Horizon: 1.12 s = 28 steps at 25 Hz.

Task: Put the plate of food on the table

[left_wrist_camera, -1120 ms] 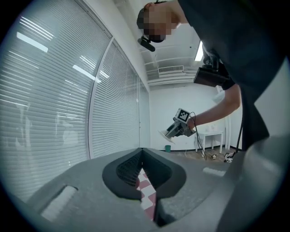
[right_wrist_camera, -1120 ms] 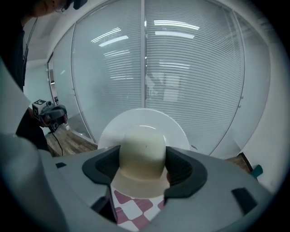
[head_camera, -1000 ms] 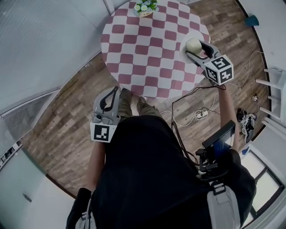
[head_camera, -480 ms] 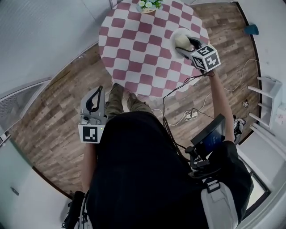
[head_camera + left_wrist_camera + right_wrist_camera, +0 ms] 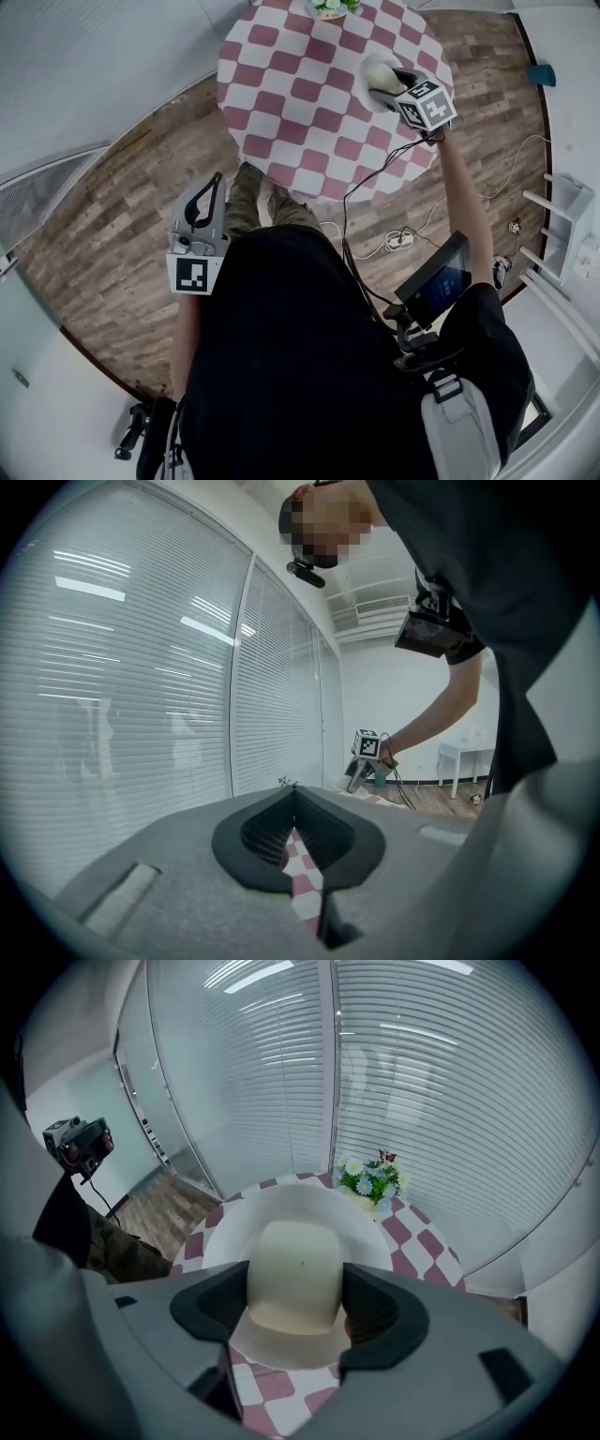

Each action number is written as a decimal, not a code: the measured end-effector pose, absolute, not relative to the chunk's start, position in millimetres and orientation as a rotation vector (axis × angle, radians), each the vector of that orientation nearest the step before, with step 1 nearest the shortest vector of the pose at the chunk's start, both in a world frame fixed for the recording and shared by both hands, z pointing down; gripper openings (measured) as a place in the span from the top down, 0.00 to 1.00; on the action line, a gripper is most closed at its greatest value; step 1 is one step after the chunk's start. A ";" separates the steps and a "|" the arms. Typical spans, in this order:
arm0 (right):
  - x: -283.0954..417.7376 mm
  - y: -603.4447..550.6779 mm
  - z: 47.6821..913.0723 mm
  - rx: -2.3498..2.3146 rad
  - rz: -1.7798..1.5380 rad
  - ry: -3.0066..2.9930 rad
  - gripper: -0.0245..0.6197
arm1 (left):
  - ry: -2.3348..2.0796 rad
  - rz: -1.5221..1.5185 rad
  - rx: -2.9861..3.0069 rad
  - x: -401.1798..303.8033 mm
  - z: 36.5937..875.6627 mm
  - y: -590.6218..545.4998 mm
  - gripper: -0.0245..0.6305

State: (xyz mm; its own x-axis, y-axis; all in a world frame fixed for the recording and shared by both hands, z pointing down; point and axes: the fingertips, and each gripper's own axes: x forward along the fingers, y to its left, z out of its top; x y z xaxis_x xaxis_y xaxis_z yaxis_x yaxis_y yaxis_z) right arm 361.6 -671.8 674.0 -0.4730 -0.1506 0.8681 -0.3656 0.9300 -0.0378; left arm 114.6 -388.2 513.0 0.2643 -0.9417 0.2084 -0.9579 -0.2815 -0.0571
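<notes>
A white plate [image 5: 367,66] carrying a cream block of food [image 5: 381,74] hangs over the right part of the round table [image 5: 300,84], which wears a red-and-white checked cloth. My right gripper [image 5: 387,82] is shut on the plate's near rim. In the right gripper view, the plate [image 5: 234,1232] and food [image 5: 295,1265] fill the space between the jaws of the right gripper [image 5: 295,1314], above the table [image 5: 417,1246]. My left gripper [image 5: 214,187] hangs at my left side, off the table, shut and empty. Its jaws [image 5: 298,832] meet with only a thin slit.
A pot of flowers [image 5: 330,7] stands at the table's far edge, also seen as flowers [image 5: 370,1180]. Cables and a white power strip [image 5: 403,239] lie on the wooden floor. White furniture [image 5: 562,216] stands right. Window blinds [image 5: 422,1082] run behind the table.
My right gripper has carried the plate from the table's right edge further in over the cloth. The left gripper has stayed at my side.
</notes>
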 end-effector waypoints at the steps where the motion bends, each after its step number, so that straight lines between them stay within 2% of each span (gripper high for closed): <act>1: 358.7 -673.8 679.2 0.359 0.264 -2.060 0.47 | -1.834 0.314 2.420 111.7 515.8 -388.4 0.97; 28: 303.7 -699.7 764.5 0.170 0.219 -1.900 0.47 | -1.893 0.395 2.276 80.5 526.2 -384.7 0.97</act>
State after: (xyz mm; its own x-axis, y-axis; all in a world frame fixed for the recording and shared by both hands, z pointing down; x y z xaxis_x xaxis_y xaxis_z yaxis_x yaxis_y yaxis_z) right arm 303.7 -699.7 764.5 -0.3319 -0.0105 0.9432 -0.2245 0.9721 -0.0682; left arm 80.5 -384.7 526.2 0.1664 -0.9400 0.2980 -0.9807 -0.1892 -0.0490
